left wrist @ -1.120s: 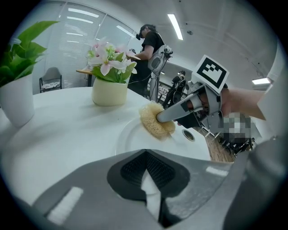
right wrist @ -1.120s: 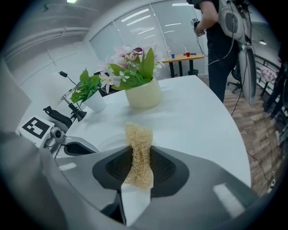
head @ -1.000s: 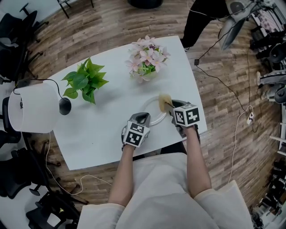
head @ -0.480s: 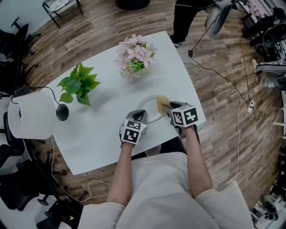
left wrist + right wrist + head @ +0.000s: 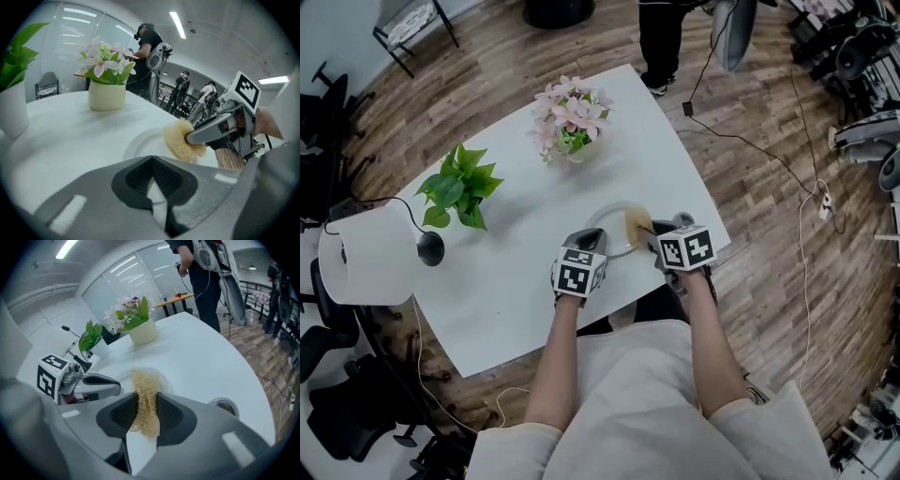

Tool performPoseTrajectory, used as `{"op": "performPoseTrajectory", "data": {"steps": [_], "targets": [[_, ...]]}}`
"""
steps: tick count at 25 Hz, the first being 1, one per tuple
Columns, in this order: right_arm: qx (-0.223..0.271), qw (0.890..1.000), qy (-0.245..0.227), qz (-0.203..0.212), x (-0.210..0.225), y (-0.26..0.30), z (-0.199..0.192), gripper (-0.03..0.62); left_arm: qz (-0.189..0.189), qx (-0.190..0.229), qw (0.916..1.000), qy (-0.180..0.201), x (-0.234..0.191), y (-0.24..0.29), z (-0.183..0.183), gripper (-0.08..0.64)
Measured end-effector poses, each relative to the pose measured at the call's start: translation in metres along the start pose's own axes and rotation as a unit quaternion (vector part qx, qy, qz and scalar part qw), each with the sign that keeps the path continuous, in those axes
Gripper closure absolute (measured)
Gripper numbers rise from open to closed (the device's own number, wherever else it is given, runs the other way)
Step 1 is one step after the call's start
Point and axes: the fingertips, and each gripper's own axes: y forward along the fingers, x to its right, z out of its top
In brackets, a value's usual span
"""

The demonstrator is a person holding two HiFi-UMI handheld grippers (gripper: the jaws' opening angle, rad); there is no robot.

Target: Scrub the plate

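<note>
Plate (image 5: 609, 225) plain white, round, shallow, sits near table (image 5: 506, 262) front edge; left gripper (image 5: 592, 236) clamped on its near rim, right gripper (image 5: 653, 234) pinching tan fibrous scrubber (image 5: 637, 224) against its right side

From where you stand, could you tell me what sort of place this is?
Probably an office or lab workspace, not a kitchen: black office chairs stand beside a white table, cables trail over the wood floor, and glass partitions line the room.
</note>
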Motion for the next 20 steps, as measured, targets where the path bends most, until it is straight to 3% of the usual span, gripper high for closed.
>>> {"op": "performPoseTrajectory", "data": {"steps": [4, 12, 20], "targets": [[-0.004, 1.0, -0.008, -0.012, -0.004, 0.003, -0.002, 0.459, -0.011, 0.013, 0.9999, -0.002, 0.0, -0.005, 0.002, 0.56], [-0.011, 0.999, -0.015, -0.028, -0.008, 0.006, -0.002, 0.457, 0.011, 0.015, 0.9998, -0.006, -0.021, -0.031, -0.011, 0.56], [-0.021, 0.999, -0.019, -0.021, -0.023, 0.018, -0.004, 0.457, 0.001, 0.024, 0.9986, -0.048, -0.025, -0.031, -0.01, 0.56]]}}
